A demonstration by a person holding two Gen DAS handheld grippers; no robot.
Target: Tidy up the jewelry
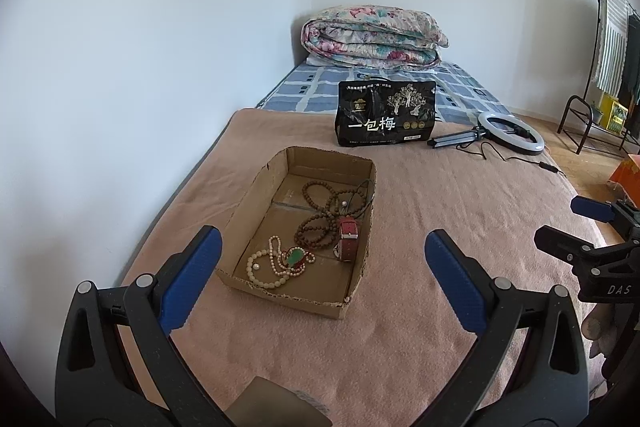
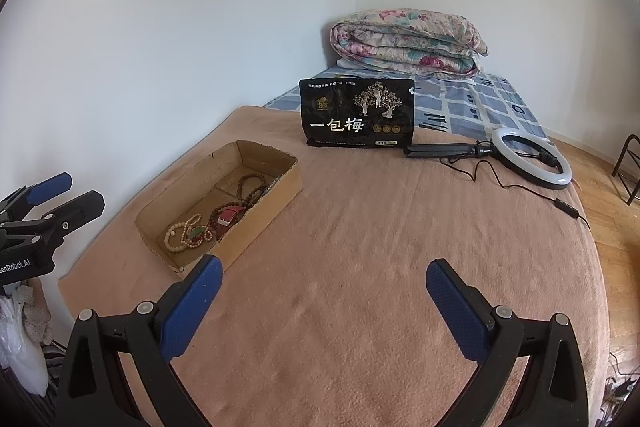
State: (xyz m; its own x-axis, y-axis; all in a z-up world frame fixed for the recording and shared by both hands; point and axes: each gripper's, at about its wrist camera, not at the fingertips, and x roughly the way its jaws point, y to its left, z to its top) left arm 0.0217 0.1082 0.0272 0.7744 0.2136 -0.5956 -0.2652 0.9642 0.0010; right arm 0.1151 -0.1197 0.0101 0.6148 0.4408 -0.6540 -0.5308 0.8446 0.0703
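Observation:
An open cardboard box (image 1: 256,203) lies on the pink blanket (image 1: 420,267). Inside it lie a cream bead necklace (image 1: 266,269) with a green pendant (image 1: 295,257), brown wooden bead strings (image 1: 320,215) and a red watch strap (image 1: 348,237). My left gripper (image 1: 322,279) is open and empty, just in front of the box. My right gripper (image 2: 324,303) is open and empty over the bare blanket, to the right of the box (image 2: 260,215). The necklace (image 2: 182,235), brown beads (image 2: 248,187) and red strap (image 2: 230,217) also show in the right wrist view.
A black snack bag (image 1: 384,113) stands behind the box. A ring light (image 1: 512,131) with tripod and cable lies at the back right. A folded floral quilt (image 1: 372,37) sits at the bed's head. A wall runs along the left; a clothes rack (image 1: 612,67) stands far right.

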